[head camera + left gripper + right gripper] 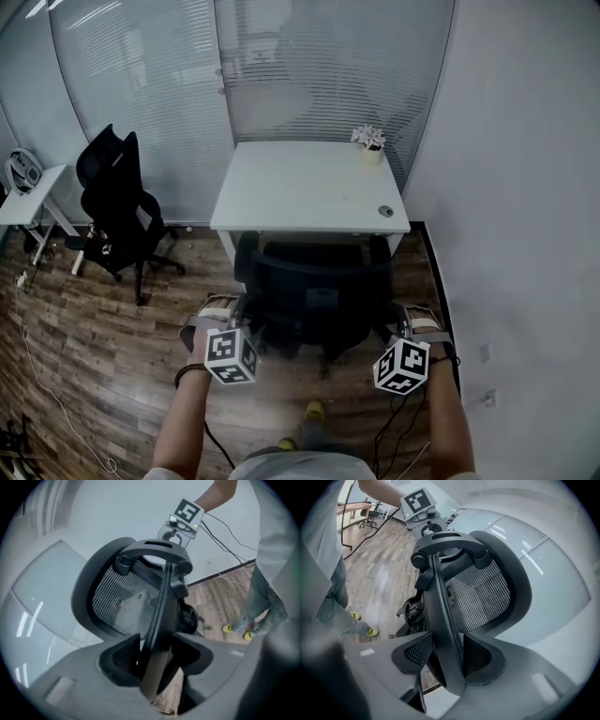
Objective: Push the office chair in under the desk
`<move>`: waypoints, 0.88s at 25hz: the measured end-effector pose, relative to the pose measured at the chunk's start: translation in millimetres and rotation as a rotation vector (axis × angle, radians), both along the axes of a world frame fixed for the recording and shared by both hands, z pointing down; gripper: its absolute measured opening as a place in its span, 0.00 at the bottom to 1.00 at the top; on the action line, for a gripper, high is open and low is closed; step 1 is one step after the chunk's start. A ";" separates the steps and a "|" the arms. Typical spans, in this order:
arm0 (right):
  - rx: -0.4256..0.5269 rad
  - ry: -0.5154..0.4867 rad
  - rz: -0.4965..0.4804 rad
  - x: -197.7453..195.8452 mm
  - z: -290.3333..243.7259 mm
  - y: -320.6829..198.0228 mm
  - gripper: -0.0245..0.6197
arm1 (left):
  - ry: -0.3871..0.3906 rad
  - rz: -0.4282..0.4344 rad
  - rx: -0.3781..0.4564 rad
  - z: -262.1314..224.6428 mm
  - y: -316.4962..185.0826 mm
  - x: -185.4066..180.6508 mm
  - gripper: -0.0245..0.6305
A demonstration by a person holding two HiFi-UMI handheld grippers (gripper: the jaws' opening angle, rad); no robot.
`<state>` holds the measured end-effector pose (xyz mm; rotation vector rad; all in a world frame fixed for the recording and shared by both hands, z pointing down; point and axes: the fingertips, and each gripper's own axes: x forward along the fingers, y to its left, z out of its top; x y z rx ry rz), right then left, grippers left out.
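1. Wood-grain planks cover the floor (94, 328) of a small office. Glass partitions (159, 75) with blinds close the far and left sides, and a plain white wall (525, 187) closes the right.
2. A white tabletop (309, 183) stands against the far glass. A small potted plant (369, 142) sits at its far right corner and a round cable port (385, 212) near its front right.
3. Off to the left a second black chair (117, 206) stands well apart, beside a small white side table (28, 199). A thin cable (37, 370) trails across the floor there.
4. The black office chair (314, 291) is at the middle of the tabletop's front edge. Its seat is largely under the tabletop and its backrest (319, 277) is on the person's side.
5. The chair faces the far glass. Its backrest stands upright, with the wide axis parallel to the tabletop's front edge.
6. The left gripper (157, 653) is pinching the backrest's left rim, which runs up between its jaws.
7. The right gripper (447, 653) is clamped on the backrest's right rim in the same way.
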<state>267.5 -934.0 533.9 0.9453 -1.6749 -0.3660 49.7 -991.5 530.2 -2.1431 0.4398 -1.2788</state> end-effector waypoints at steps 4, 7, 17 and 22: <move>0.014 -0.002 -0.012 2.3 -1.4 -2.7 0.35 | 0.005 -0.008 0.005 -0.7 -4.0 2.4 0.35; 0.028 -0.006 -0.021 2.0 -1.0 -2.2 0.35 | 0.011 -0.015 0.008 0.5 -3.7 2.4 0.36; 0.079 0.004 -0.043 4.6 -9.1 5.1 0.35 | 0.102 -0.061 -0.036 -6.3 1.0 7.0 0.43; 0.112 -0.015 -0.057 10.0 -17.4 14.0 0.35 | 0.130 -0.094 -0.047 -10.0 4.2 5.8 0.42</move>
